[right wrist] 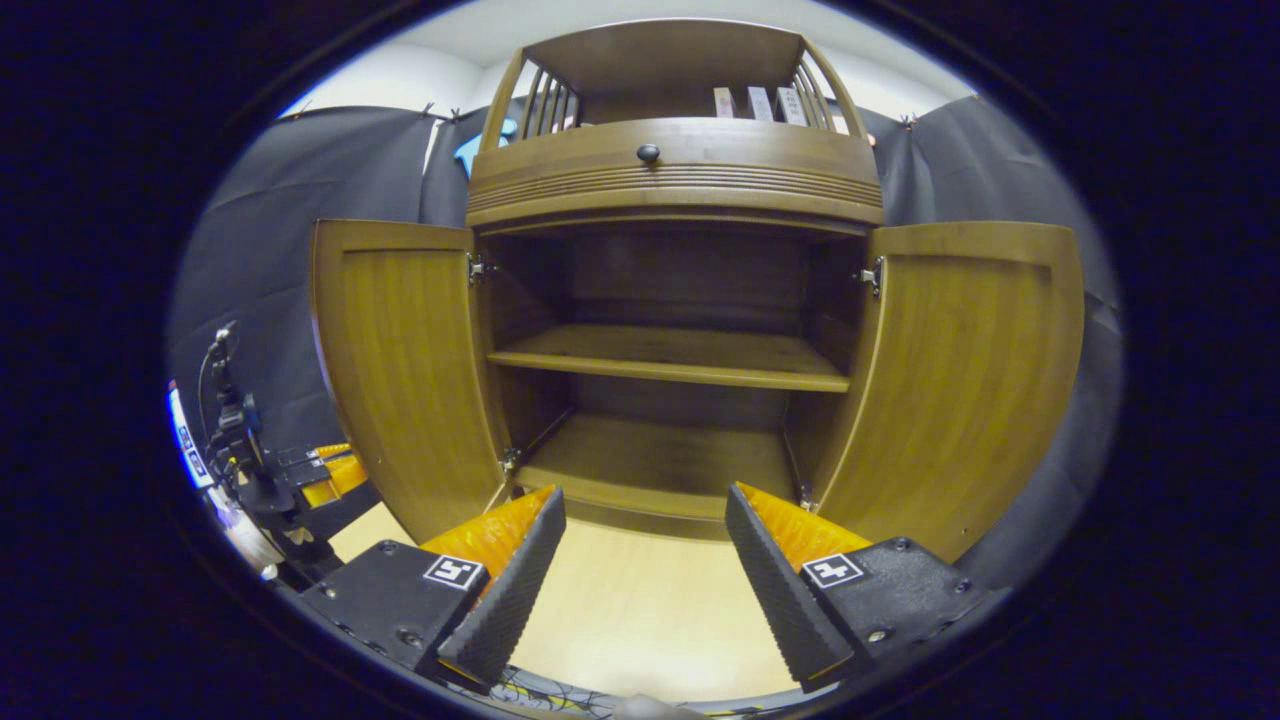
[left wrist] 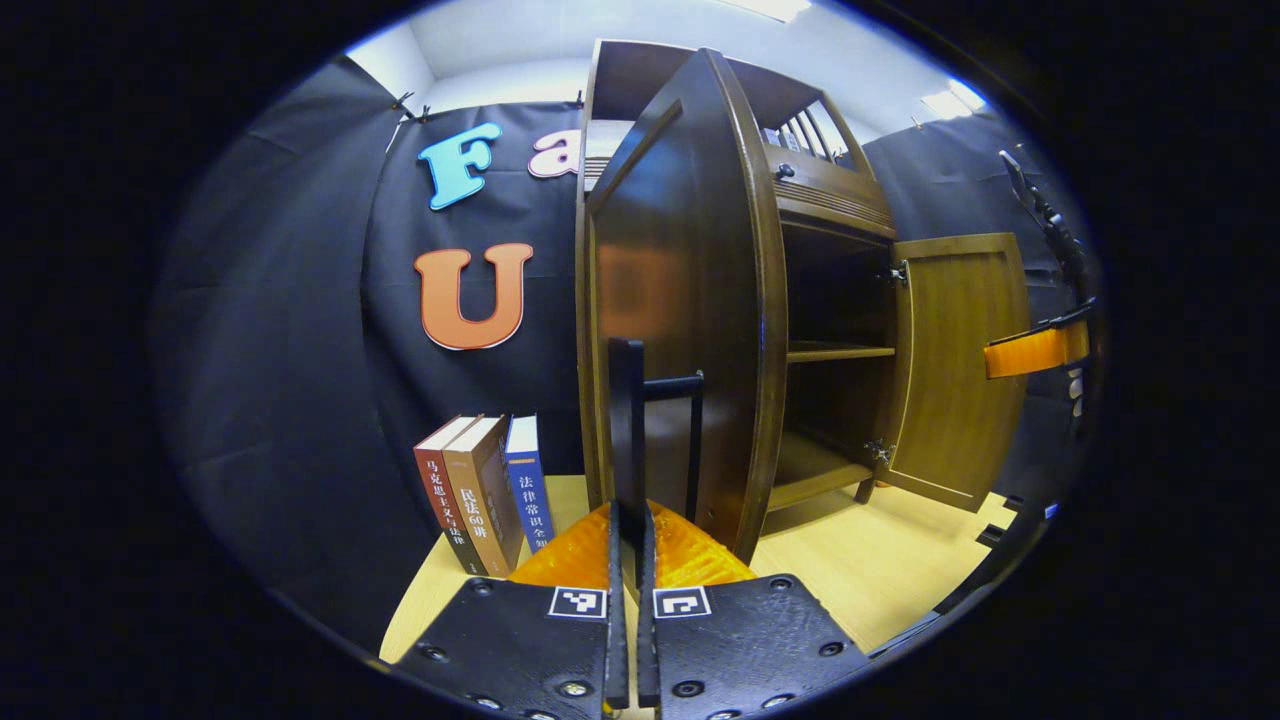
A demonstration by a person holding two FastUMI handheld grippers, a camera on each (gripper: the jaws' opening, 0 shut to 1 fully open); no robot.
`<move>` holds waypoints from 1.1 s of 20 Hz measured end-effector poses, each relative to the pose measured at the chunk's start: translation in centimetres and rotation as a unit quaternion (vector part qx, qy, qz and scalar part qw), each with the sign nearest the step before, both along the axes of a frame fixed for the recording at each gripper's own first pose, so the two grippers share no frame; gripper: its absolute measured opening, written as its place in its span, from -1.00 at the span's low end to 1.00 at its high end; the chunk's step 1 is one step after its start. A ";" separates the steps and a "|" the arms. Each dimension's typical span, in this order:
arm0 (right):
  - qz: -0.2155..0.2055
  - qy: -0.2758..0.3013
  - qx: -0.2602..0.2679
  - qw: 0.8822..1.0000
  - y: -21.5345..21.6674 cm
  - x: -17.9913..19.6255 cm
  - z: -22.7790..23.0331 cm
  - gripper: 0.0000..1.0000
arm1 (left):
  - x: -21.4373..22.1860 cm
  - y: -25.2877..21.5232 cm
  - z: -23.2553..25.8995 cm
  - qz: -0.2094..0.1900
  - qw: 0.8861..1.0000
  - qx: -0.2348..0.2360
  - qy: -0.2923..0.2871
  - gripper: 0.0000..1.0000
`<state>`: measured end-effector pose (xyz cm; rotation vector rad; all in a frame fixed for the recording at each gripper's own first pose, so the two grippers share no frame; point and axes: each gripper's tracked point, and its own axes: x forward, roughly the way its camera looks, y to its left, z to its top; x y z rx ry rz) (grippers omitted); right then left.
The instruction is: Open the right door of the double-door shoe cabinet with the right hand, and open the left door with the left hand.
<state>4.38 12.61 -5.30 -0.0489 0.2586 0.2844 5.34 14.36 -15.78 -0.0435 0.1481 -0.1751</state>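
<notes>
Both doors swung wide. From my right gripper view, the cabinet mouth is open between left door [right wrist: 400,370] and right door [right wrist: 970,380]; the shelf [right wrist: 680,360] splits it into two bays. Bare tabletop [right wrist: 640,610] in front. In my left gripper view, books [left wrist: 485,490] crowd the space just left of the left door.

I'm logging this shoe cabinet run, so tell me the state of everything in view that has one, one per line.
Left brown wooden cabinet door: swung open.
Right brown wooden cabinet door: swung open.
Black bar handle on the left door: clamped between the gripper's fingers.
Top wooden drawer with a dark round knob: closed.
Left gripper: shut on the handle.
Right gripper: open, holding nothing.
</notes>
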 end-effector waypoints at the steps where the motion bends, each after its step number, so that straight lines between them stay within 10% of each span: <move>1: 0.000 0.002 0.000 1.000 -0.1 0.0 -0.1 1.00 | 0.0 0.6 -0.1 0.003 1.000 0.003 0.000 -0.94; 22: -0.006 0.011 0.027 1.000 -5.7 -1.7 -0.9 1.00 | 0.6 5.9 -1.2 0.011 0.999 -0.007 0.041 -0.97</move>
